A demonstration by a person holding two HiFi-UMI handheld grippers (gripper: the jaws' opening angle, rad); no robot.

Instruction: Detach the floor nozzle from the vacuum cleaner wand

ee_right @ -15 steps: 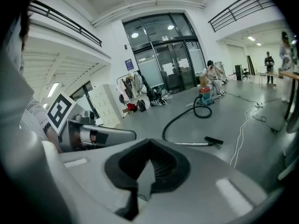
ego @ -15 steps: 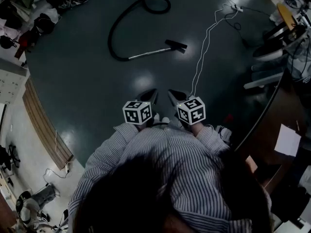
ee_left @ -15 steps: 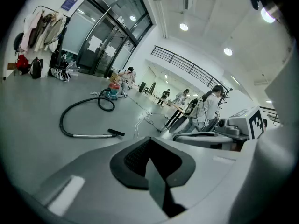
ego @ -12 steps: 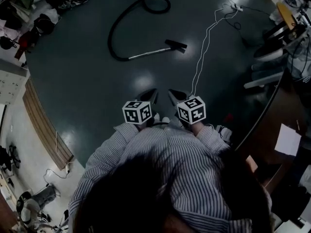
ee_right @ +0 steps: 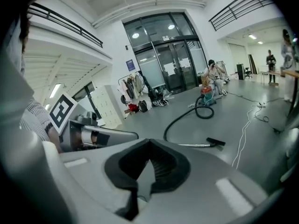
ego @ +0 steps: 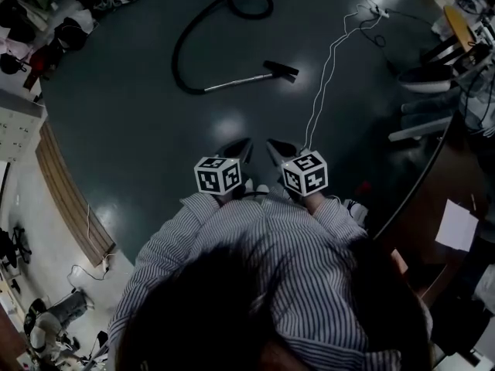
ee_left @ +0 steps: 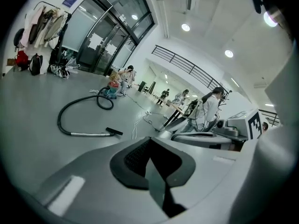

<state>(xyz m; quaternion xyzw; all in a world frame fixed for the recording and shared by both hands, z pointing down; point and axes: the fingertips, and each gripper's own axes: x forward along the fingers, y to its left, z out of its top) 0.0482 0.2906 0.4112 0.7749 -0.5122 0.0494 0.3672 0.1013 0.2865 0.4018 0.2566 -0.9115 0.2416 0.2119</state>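
A black floor nozzle (ego: 280, 69) lies on the dark floor, joined to a silver wand (ego: 236, 83) that runs into a long black hose (ego: 186, 41). The same nozzle (ee_left: 114, 131) (ee_right: 216, 142) shows small in both gripper views, well ahead of the jaws. My left gripper (ego: 246, 150) and right gripper (ego: 271, 148) hover side by side close to my body, far short of the vacuum. Both are shut with nothing between their jaws.
A white cable (ego: 325, 68) snakes across the floor to the right of the nozzle. A teal vacuum body (ee_right: 206, 97) stands at the hose's far end. Desks and chairs (ego: 433, 76) crowd the right; bags and shoes (ego: 54, 29) lie at the far left. People stand in the distance.
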